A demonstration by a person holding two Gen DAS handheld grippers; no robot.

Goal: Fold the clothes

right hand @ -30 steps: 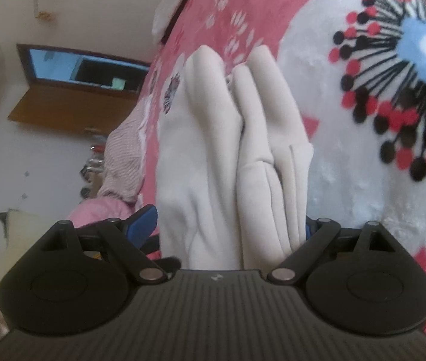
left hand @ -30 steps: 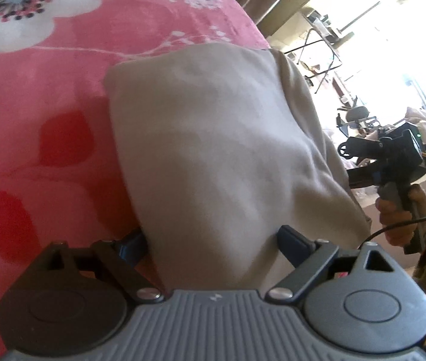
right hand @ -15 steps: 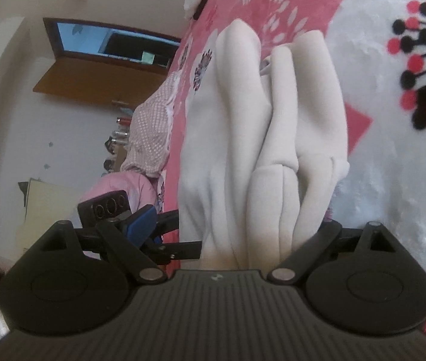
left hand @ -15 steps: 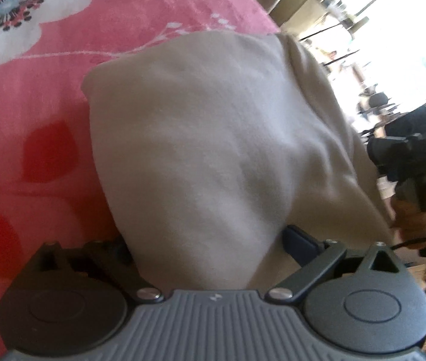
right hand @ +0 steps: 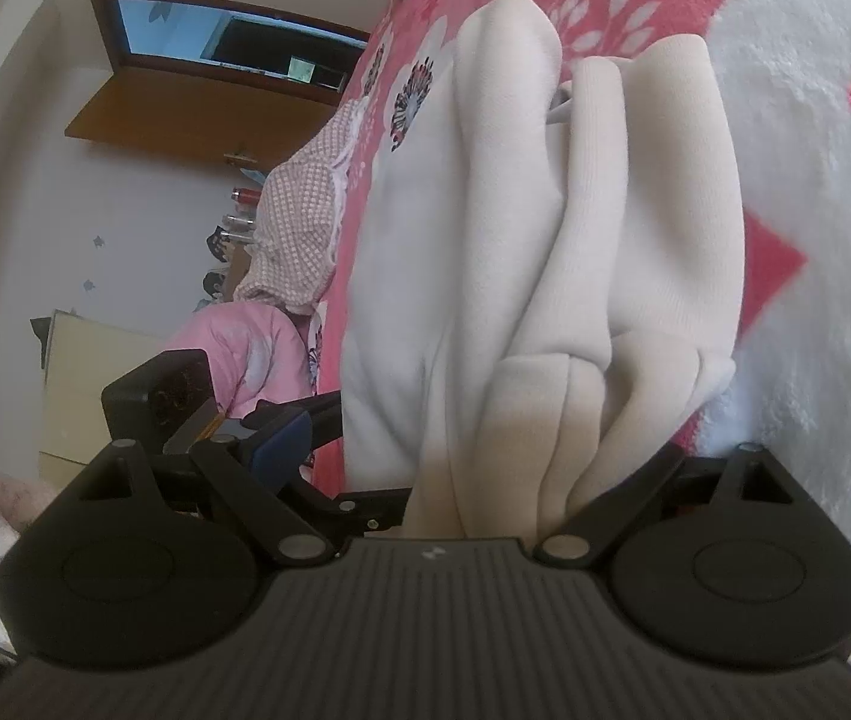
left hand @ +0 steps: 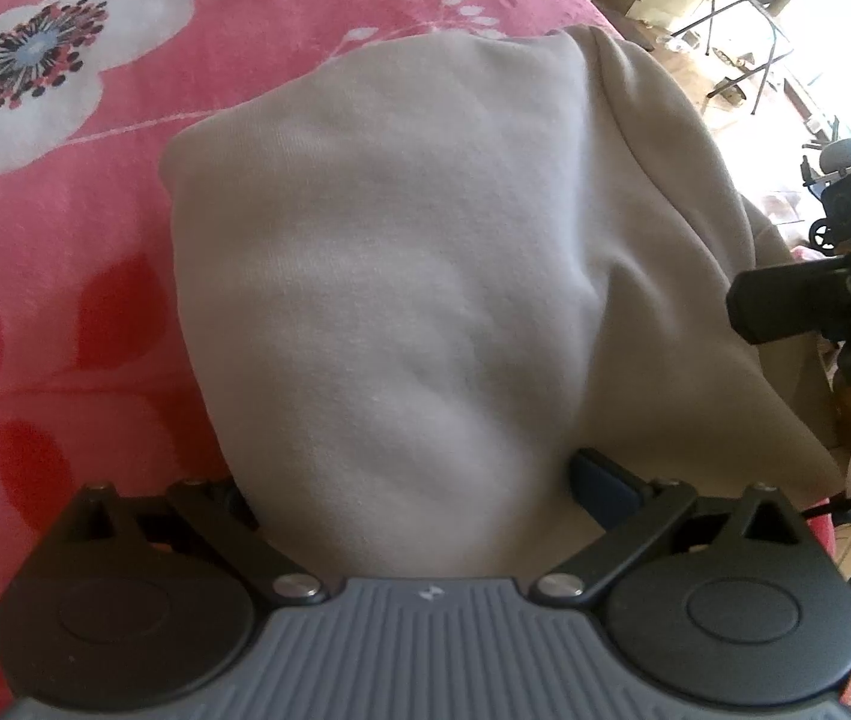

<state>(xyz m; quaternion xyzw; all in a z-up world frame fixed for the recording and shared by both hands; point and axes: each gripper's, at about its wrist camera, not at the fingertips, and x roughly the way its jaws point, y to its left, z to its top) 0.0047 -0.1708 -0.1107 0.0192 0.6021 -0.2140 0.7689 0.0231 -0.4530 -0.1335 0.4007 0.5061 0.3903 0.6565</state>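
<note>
Pinching bunched cream garment (left hand: 401, 300) folds, left gripper (left hand: 419, 480) and right gripper (right hand: 485, 468) each clamp fabric; the garment sits over the pink floral bed (left hand: 65, 240).

Pink floral blanket (left hand: 245, 48), checkered pink cloth (right hand: 299, 222), wooden cabinet (right hand: 185, 120), folding stand (left hand: 749, 30)

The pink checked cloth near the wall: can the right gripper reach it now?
Probably not: the right gripper seems occupied with the beige garment bunched between its fingers, and the pink checked cloth lies beyond it.
</note>
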